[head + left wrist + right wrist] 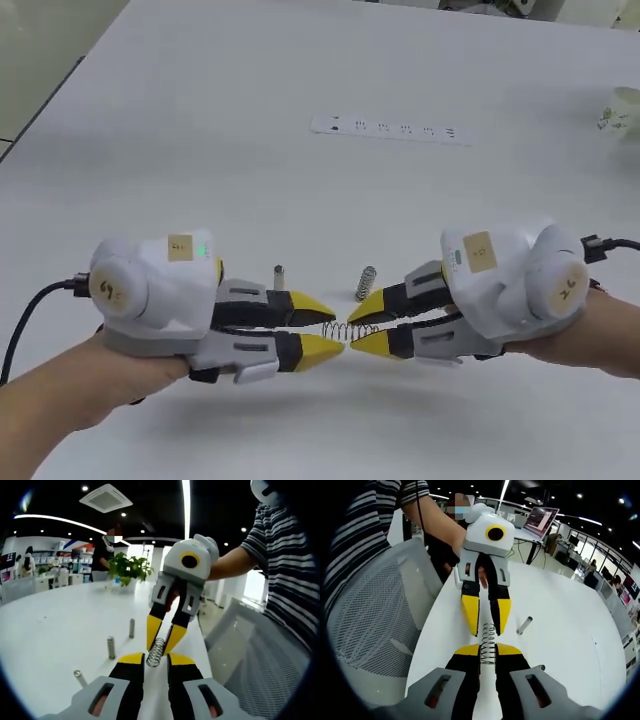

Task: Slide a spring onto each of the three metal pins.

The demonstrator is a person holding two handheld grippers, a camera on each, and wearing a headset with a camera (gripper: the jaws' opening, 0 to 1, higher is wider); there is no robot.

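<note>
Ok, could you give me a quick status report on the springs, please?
Left tool, right tool tip to tip, grip unclear. Spring spans both. Sprung pin and bare pin beyond. Nothing in the way.

Two matching grippers are seen from the head view: the left gripper [332,333] and the right gripper [356,331]. Each is built from a rounded white housing, a grey body and black jaws tipped in yellow. A small tan sticker [180,247] is fixed on top of each housing, and a green light [201,250] is lit on the left one. A black cable [28,312] is plugged into the rear of each. A black-and-white striped short sleeve [280,535] is worn
</note>
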